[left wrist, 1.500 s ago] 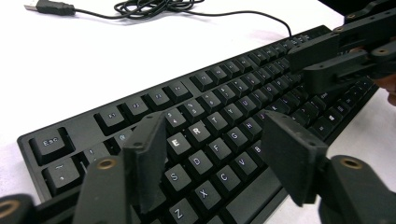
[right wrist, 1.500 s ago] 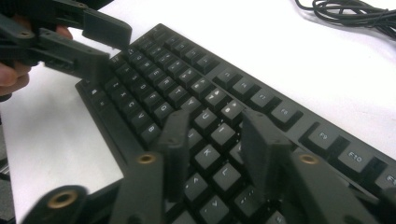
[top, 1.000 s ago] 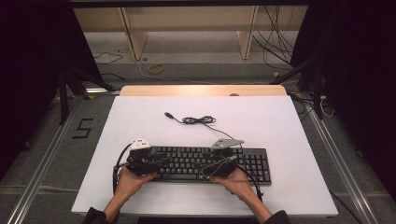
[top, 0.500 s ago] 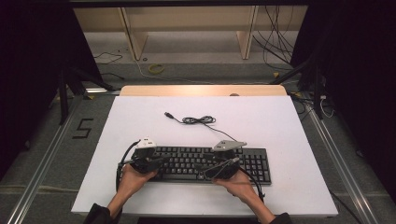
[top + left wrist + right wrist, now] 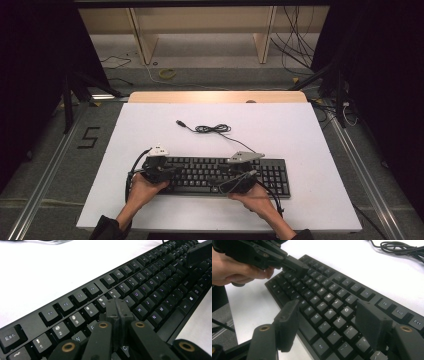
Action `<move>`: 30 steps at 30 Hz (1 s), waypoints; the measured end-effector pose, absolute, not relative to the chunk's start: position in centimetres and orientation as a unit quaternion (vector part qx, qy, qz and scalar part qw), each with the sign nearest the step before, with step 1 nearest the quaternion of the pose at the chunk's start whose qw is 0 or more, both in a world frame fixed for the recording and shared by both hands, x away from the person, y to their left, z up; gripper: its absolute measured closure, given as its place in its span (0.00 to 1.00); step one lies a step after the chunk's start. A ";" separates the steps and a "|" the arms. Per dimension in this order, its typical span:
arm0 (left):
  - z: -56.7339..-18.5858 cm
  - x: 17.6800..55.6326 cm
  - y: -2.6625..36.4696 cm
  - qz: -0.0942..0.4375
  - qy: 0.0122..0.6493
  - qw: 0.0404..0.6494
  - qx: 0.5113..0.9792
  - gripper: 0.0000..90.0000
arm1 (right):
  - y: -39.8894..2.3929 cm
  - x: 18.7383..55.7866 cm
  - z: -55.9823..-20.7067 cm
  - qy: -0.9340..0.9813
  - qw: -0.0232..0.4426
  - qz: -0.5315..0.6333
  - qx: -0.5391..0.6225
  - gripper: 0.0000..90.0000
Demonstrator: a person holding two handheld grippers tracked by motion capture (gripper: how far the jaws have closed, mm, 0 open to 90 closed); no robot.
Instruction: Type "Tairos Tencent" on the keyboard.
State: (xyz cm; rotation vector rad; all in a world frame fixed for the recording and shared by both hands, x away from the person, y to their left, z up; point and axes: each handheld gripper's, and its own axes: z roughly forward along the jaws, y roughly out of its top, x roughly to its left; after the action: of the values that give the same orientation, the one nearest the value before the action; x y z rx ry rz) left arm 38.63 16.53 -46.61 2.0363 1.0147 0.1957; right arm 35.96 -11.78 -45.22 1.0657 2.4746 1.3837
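A black keyboard [image 5: 280, 172] lies on the white table [image 5: 300, 130] near its front edge. Its cable [image 5: 212, 129] coils behind it and ends in a loose plug [image 5: 179, 122]. My left gripper [image 5: 167, 172] hovers over the keyboard's left end, its jaws shut together above the number and letter keys [image 5: 116, 308] with nothing held. My right gripper [image 5: 235, 179] is over the middle keys. It is open, its jaws have just been opening, and between them [image 5: 329, 320] there are only keys underneath. The left gripper [image 5: 297, 265] also appears in the right gripper view.
A wooden strip [image 5: 215, 96] borders the table's far edge. Beyond it are shelf legs and floor cables [image 5: 300, 45]. A metal rail [image 5: 45, 175] runs along the floor on the left. Bare white tabletop surrounds the keyboard on the right and behind.
My left gripper has shifted a little to the right over the keyboard's left end. The right hand has stayed where it was.
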 end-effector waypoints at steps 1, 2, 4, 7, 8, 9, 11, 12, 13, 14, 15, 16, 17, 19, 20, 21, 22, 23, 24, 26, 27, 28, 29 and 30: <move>-46.6 38.7 16.5 0.078 0.404 0.414 0.812 0.99 | -11.8 35.9 -45.2 0.816 0.055 0.455 0.352 0.41; -46.6 38.7 16.5 0.078 0.403 0.414 0.813 0.99 | -11.8 35.9 -45.2 0.816 0.055 0.455 0.352 0.41; -46.7 38.8 16.3 0.076 0.405 0.411 0.813 0.99 | -11.8 35.9 -45.2 0.817 0.056 0.456 0.350 0.41; -46.9 38.9 16.1 0.075 0.403 0.406 0.816 0.99 | -11.8 35.9 -45.2 0.816 0.055 0.456 0.351 0.41; -46.9 38.9 16.0 0.074 0.403 0.405 0.817 0.99 | -11.8 35.9 -45.2 0.817 0.055 0.455 0.351 0.41; -46.9 38.9 16.0 0.075 0.404 0.406 0.816 0.99 | -11.8 35.9 -45.2 0.816 0.056 0.455 0.351 0.41; -47.0 39.0 15.9 0.075 0.405 0.404 0.817 0.99 | -11.8 35.9 -45.2 0.817 0.055 0.455 0.350 0.41; -47.0 39.1 15.9 0.075 0.405 0.403 0.817 0.99 | -11.8 35.9 -45.2 0.817 0.056 0.456 0.350 0.41; -47.0 39.1 15.9 0.076 0.406 0.403 0.816 0.99 | -11.7 35.9 -45.2 0.816 0.056 0.455 0.351 0.41; -47.1 39.2 15.9 0.075 0.408 0.403 0.816 0.99 | -11.7 35.9 -45.2 0.816 0.056 0.455 0.351 0.41; -47.1 39.2 15.9 0.075 0.406 0.400 0.818 0.99 | -11.7 35.9 -45.2 0.816 0.056 0.455 0.351 0.41; -47.2 39.3 15.9 0.076 0.406 0.397 0.820 0.99 | -11.7 35.9 -45.2 0.816 0.056 0.455 0.351 0.41; -47.3 39.3 15.8 0.076 0.406 0.394 0.821 0.99 | -11.7 35.9 -45.2 0.816 0.056 0.455 0.351 0.41; -47.5 39.4 15.7 0.079 0.406 0.387 0.824 0.99 | -11.8 35.9 -45.2 0.816 0.056 0.456 0.350 0.41; -47.6 39.4 15.8 0.078 0.406 0.387 0.824 0.99 | -11.7 35.9 -45.2 0.816 0.056 0.456 0.351 0.41; -47.7 39.4 15.7 0.077 0.410 0.385 0.823 0.99 | -11.7 35.9 -45.2 0.816 0.056 0.456 0.350 0.41; -47.8 39.4 15.7 0.077 0.411 0.385 0.823 1.00 | -11.7 35.9 -45.2 0.816 0.056 0.455 0.351 0.41; -47.8 39.4 15.7 0.078 0.411 0.385 0.822 1.00 | -11.7 35.9 -45.2 0.816 0.056 0.456 0.351 0.41; -47.8 39.4 15.7 0.080 0.408 0.383 0.825 1.00 | -11.8 35.9 -45.2 0.816 0.056 0.456 0.351 0.41; -47.8 39.4 15.7 0.079 0.409 0.383 0.825 1.00 | -11.8 35.9 -45.2 0.816 0.058 0.456 0.351 0.41; -47.8 39.4 15.7 0.079 0.409 0.384 0.824 1.00 | -11.8 35.9 -45.2 0.816 0.057 0.456 0.351 0.41; -47.8 39.4 15.7 0.079 0.408 0.384 0.824 1.00 | -11.8 35.9 -45.2 0.816 0.057 0.455 0.352 0.41; -47.7 39.4 15.7 0.078 0.408 0.383 0.825 1.00 | -11.8 35.9 -45.2 0.816 0.059 0.456 0.352 0.41; -47.7 39.3 15.7 0.080 0.408 0.384 0.824 1.00 | -11.8 35.9 -45.2 0.816 0.059 0.456 0.352 0.41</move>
State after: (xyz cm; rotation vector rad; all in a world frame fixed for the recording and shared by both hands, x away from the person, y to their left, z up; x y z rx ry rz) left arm 39.32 15.72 -47.69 2.1018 1.0414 0.2031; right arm 35.92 -11.85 -45.16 1.0660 2.4702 1.3798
